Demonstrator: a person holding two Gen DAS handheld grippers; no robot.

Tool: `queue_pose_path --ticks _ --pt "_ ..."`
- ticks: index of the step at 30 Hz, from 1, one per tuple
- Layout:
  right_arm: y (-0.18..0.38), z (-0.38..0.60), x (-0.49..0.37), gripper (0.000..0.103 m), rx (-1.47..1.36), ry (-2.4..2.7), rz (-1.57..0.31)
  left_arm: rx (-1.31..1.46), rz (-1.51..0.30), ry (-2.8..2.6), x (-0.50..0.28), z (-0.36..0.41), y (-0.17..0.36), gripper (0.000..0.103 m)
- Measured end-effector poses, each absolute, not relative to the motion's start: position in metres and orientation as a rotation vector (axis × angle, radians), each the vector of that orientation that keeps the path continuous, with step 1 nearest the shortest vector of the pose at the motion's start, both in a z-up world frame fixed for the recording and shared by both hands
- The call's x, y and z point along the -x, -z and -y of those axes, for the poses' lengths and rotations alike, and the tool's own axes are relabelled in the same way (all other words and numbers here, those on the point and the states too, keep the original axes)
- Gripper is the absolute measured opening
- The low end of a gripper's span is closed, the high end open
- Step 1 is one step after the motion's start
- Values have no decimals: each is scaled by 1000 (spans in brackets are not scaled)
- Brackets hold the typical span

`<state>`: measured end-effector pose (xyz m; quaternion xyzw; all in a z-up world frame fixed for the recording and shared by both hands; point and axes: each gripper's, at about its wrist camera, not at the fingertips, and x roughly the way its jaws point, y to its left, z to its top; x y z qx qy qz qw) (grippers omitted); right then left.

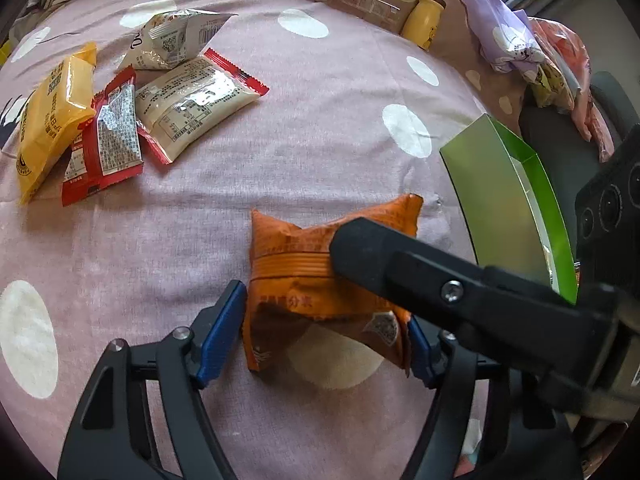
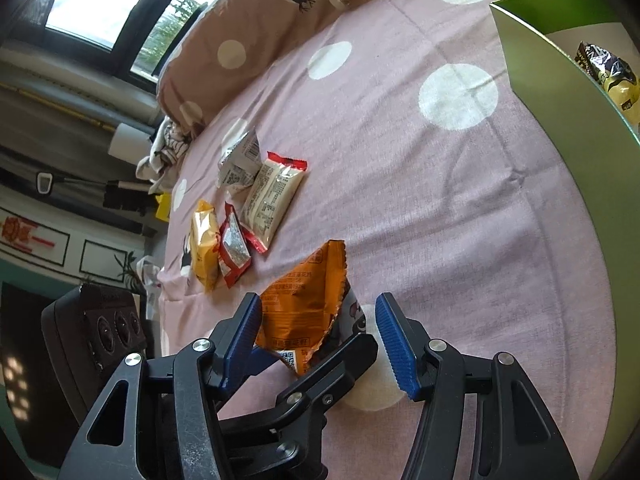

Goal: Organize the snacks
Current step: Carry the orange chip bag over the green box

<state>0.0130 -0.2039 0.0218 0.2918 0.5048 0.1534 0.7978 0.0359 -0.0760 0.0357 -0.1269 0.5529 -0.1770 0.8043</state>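
Note:
An orange snack packet (image 1: 320, 280) is pinched between the blue pads of my left gripper (image 1: 326, 340), held just above the pink dotted bedsheet (image 1: 280, 160). It also shows in the right wrist view (image 2: 304, 304). My right gripper (image 2: 320, 340) is open; its jaws stand on either side of the packet and of the left gripper's fingers, and one right finger (image 1: 380, 252) lies over the packet. Several other packets lie at the far left: a yellow one (image 1: 48, 116), a red one (image 1: 104, 140), a cream one (image 1: 192, 104), a white one (image 1: 172, 40).
A green cardboard box (image 1: 500, 196) stands open at the right, with a dark snack packet inside (image 2: 604, 68). A brown dotted pillow (image 2: 256, 28), a clear bottle (image 1: 360, 0) and a yellow bottle (image 1: 426, 20) lie along the far edge. Clothes (image 1: 512, 36) are piled at the far right.

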Motion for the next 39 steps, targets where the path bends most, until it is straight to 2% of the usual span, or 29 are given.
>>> queue_pose_path --ticks 2,8,23,39 --pt "-21 203 -13 62 -633 -340 -1086 281 -1176 388 -36 74 -37 63" --pt "-27 200 -10 59 -613 -349 -1056 302 -1143 391 -29 74 -47 58" --pt "-98 226 32 59 -608 -371 -791 120 -888 449 -3 115 -121 58" --pt "-116 316 64 59 -743 -193 -597 -57 -793 608 -9 214 -138 57"
